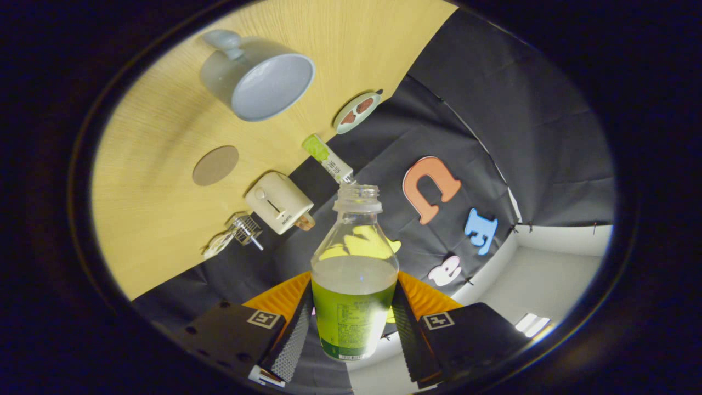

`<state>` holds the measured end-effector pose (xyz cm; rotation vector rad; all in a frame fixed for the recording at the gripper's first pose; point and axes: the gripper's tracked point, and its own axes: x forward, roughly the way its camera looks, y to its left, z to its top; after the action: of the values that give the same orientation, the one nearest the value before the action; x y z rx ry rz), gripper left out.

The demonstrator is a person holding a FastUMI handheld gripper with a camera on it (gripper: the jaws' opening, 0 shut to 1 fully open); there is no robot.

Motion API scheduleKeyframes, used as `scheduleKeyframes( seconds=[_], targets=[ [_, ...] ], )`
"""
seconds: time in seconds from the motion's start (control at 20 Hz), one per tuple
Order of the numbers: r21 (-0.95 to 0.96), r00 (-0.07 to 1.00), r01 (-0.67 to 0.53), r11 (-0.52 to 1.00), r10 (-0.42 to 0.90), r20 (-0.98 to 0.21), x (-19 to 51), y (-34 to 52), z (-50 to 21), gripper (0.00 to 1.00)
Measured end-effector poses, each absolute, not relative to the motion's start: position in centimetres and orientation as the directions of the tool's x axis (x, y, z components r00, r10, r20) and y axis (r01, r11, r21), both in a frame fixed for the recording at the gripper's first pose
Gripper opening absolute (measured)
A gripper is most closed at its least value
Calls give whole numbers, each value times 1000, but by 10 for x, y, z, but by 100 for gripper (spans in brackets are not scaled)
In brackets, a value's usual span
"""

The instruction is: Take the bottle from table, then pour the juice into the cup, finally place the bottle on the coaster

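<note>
The bottle [354, 274] is clamped between both fingers of the hand-held gripper [354, 323], uncapped and part full of green juice. It is off the desk [142, 230], so the step in hand appears to be the carry toward pouring. The cup [258, 77] lies well beyond the fingers, its mouth open to the camera; the round coaster [215, 164] lies between. The next move calls for bringing the bottle's neck over the cup's rim, then tipping. The desk appears strongly tilted, suggesting the hand-held gripper is rolled.

Free table btwn cup [258, 79] & coaster [215, 165]
</note>
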<state>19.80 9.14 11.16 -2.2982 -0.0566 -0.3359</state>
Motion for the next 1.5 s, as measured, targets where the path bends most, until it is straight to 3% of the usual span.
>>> scheduleKeyframes(
  seconds=[0.55,0.8,1.0,1.15,1.3,1.5],
  targets=[
    [-716,963,150,-682,-64,263,199,89,110,79],
    [-796,961,149,-586,-103,256,204,74,103,79],
    [-926,955,140,-350,-198,220,214,52,93,79],
    [-991,965,119,-53,-230,128,225,44,76,79],
    [-948,973,151,281,-209,94,231,46,70,79],
    [-843,986,117,526,-165,34,249,44,53,79]
  ],
)
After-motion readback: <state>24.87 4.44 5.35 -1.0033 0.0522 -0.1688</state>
